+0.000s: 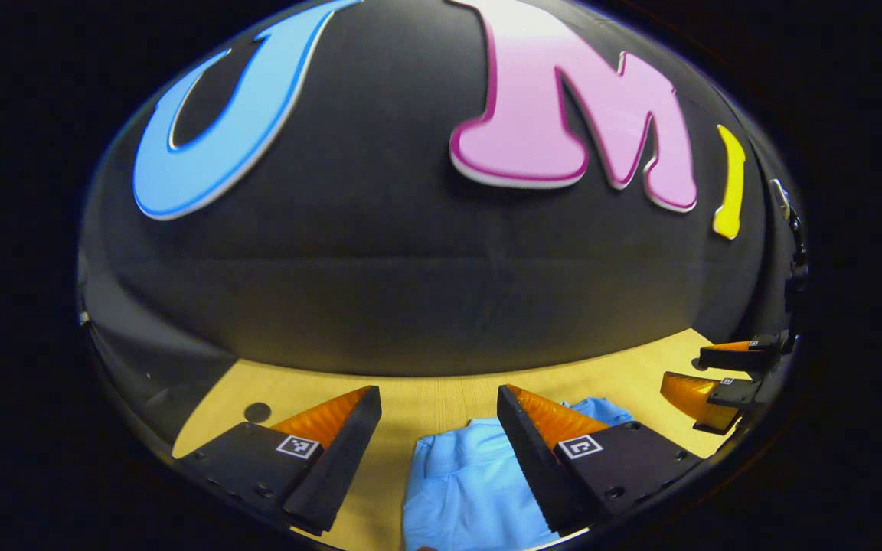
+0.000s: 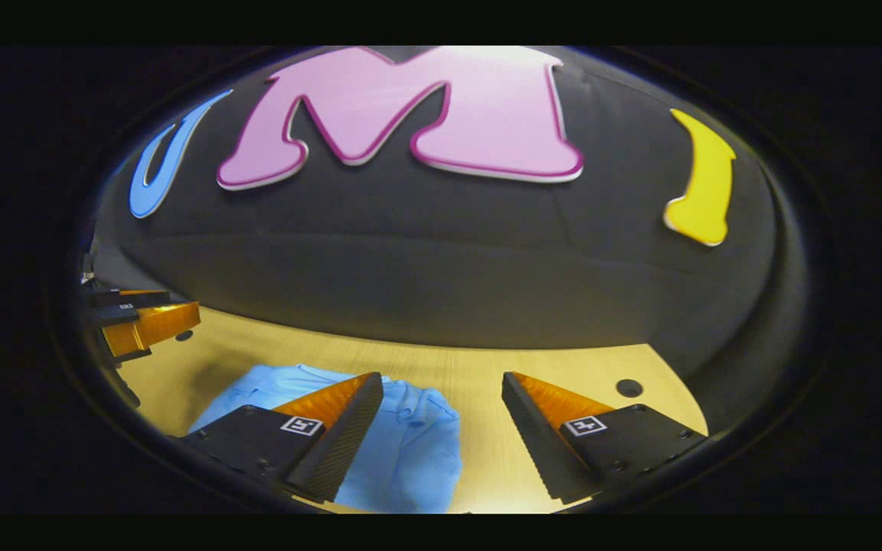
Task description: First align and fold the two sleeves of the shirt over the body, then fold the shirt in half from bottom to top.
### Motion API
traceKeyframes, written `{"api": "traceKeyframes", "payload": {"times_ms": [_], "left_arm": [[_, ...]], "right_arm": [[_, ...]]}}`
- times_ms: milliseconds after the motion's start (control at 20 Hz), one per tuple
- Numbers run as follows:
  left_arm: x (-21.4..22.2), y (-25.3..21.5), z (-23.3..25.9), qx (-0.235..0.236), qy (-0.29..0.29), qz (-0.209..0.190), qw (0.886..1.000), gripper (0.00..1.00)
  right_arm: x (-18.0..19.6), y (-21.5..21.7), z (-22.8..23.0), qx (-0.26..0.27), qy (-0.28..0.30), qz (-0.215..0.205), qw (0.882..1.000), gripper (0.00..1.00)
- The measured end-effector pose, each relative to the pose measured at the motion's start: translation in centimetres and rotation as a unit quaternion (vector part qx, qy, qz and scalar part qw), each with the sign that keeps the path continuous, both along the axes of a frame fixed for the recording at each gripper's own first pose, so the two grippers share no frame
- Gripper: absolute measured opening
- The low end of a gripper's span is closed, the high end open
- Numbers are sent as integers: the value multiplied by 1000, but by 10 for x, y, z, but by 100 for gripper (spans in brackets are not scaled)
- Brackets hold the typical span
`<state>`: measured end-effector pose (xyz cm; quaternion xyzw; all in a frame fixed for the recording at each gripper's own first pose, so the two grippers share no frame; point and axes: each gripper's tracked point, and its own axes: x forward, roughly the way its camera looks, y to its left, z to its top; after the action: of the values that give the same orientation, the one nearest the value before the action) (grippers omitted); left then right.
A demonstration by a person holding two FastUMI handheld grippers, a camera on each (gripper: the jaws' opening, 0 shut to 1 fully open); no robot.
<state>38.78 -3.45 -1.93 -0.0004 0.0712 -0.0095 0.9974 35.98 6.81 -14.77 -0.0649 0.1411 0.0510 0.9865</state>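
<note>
A light blue shirt lies on the wooden table, bunched into a compact shape. In the left gripper view my left gripper hangs open above the table, its right finger over the shirt's near edge and nothing between the fingers. In the right gripper view the same shirt lies low and left of centre, partly behind my right gripper's left finger. The right gripper is open and holds nothing. The right gripper also shows at the far right of the left gripper view, and the left gripper at the far left of the right gripper view.
The table's far edge meets the black cloth wall. A small dark round hole marks the tabletop at the left in the left gripper view, and another hole at the right in the right gripper view. Bare wood lies beyond the shirt.
</note>
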Motion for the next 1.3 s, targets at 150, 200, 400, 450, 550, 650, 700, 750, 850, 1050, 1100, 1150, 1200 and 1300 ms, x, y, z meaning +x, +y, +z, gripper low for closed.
{"api": "traceKeyframes", "payload": {"times_ms": [150, 200, 400, 450, 550, 650, 700, 750, 850, 1050, 1100, 1150, 1200, 1300], "left_arm": [[-57, 0, 35, 5, -39, 0, 999, 97], [-78, 8, 48, 12, -57, 14, 998, 97], [-177, 14, 96, 22, -114, 18, 993, 96], [-202, 17, 104, 20, -126, 15, 992, 96], [-257, 15, 107, 8, -133, 5, 991, 96], [-307, 14, 102, 4, -134, -1, 991, 96], [-331, 12, 96, 6, -132, -5, 991, 97], [-352, 10, 89, 3, -131, -6, 991, 96], [-394, -1, 75, -6, -119, -28, 993, 96], [-463, -4, 56, 6, -109, -55, 992, 96], [-476, -4, 51, -4, -102, -57, 993, 96], [-489, -9, 45, -18, -93, -67, 993, 96], [-500, -15, 42, -28, -88, -75, 993, 97], [-513, -17, 42, -34, -86, -75, 993, 97]], "right_arm": [[-56, -10, 38, 7, -30, -12, 999, 97], [-75, -13, 52, 5, -40, -16, 999, 97], [-161, -24, 104, 10, -78, -20, 997, 97], [-185, -27, 119, 12, -90, -22, 996, 97], [-230, -32, 144, 24, -108, -26, 993, 97], [-273, -34, 160, 39, -120, -28, 992, 97], [-293, -33, 164, 45, -126, -26, 991, 97], [-312, -33, 163, 46, -123, -20, 991, 97], [-356, -40, 156, 30, -115, -24, 993, 97], [-429, -41, 144, 15, -108, -14, 994, 97], [-446, -43, 137, 13, -100, -15, 995, 97], [-459, -42, 130, 14, -89, -15, 996, 97], [-472, -40, 124, 17, -77, -13, 997, 97], [-491, -38, 115, 19, -66, -14, 998, 97]]}}
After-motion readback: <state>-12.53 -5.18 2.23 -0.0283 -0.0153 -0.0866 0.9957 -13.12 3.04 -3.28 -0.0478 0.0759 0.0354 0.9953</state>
